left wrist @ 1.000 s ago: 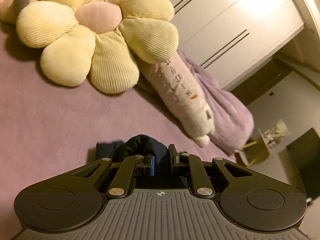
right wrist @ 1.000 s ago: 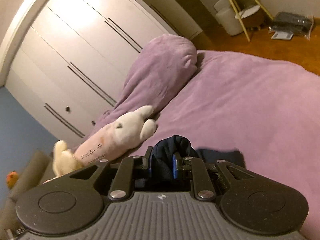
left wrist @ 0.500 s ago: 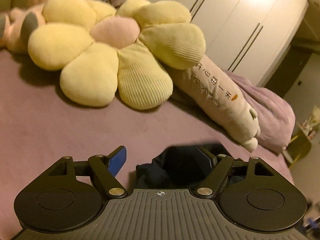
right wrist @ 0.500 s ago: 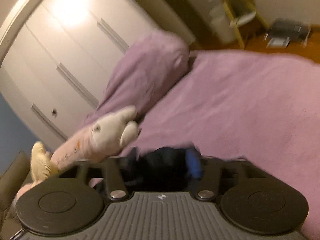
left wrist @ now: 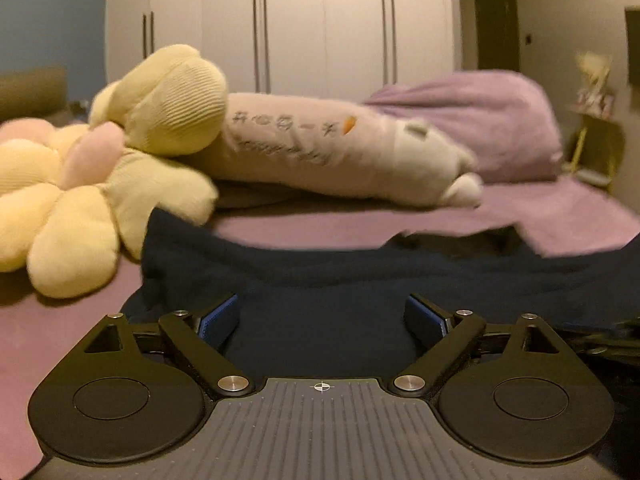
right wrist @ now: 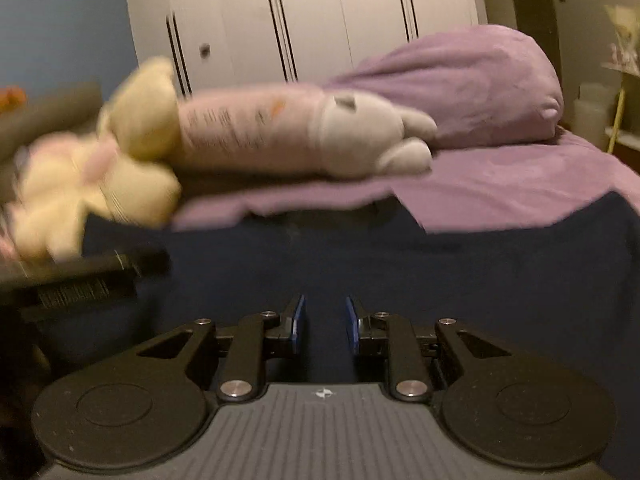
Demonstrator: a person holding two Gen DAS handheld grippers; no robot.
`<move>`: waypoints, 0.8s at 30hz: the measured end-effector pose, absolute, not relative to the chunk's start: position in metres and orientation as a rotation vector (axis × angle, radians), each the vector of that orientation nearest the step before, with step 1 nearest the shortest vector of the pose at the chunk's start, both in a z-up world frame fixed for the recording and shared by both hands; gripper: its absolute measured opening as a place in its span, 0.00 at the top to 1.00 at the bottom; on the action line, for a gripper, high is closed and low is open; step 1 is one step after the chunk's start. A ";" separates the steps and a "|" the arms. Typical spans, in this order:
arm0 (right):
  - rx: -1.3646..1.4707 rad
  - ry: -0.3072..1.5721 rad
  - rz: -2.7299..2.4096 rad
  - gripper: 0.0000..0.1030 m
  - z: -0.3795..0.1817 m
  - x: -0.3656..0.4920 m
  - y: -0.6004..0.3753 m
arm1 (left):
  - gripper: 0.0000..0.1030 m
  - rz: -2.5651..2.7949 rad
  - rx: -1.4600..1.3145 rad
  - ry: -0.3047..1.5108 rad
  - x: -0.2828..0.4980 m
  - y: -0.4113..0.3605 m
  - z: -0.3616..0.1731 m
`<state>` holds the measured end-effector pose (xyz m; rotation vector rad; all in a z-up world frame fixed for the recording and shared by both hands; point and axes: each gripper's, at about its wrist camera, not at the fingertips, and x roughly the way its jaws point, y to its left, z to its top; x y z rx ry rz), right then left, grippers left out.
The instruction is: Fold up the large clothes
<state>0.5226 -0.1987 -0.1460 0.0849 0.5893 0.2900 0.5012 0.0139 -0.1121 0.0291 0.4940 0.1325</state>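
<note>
A dark navy garment (left wrist: pixel 360 264) lies spread flat on the purple bed (left wrist: pixel 560 216), its far edge near the plush toys. My left gripper (left wrist: pixel 323 318) hovers low over its near part. Its jaws are still opening, wide apart, with only flat cloth below them and nothing pinched. My right gripper (right wrist: pixel 325 324) is over the same garment (right wrist: pixel 440 264). Its jaws are closing to a narrow gap, and I see no fold gripped between the blue pads (right wrist: pixel 298 322). The left gripper's body (right wrist: pixel 80 276) shows blurred at the left of the right wrist view.
A yellow flower cushion (left wrist: pixel 80 200) touches the garment's far left corner. A long pale rabbit plush (left wrist: pixel 340 152) and a purple pillow (left wrist: pixel 480 128) lie behind it. White wardrobe doors (left wrist: pixel 320 20) fill the back, and a small yellow stand (left wrist: pixel 596 136) sits off the bed's right side.
Both grippers let go of the bunched navy cloth, rolled level and dropped low over the garment, which now lies spread out. The left jaws went wide; the right opened, then narrowed again.
</note>
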 end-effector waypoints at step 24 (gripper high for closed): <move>0.252 0.521 0.018 0.91 -0.171 0.516 -0.351 | 0.04 0.313 -0.441 0.540 0.488 0.135 -0.146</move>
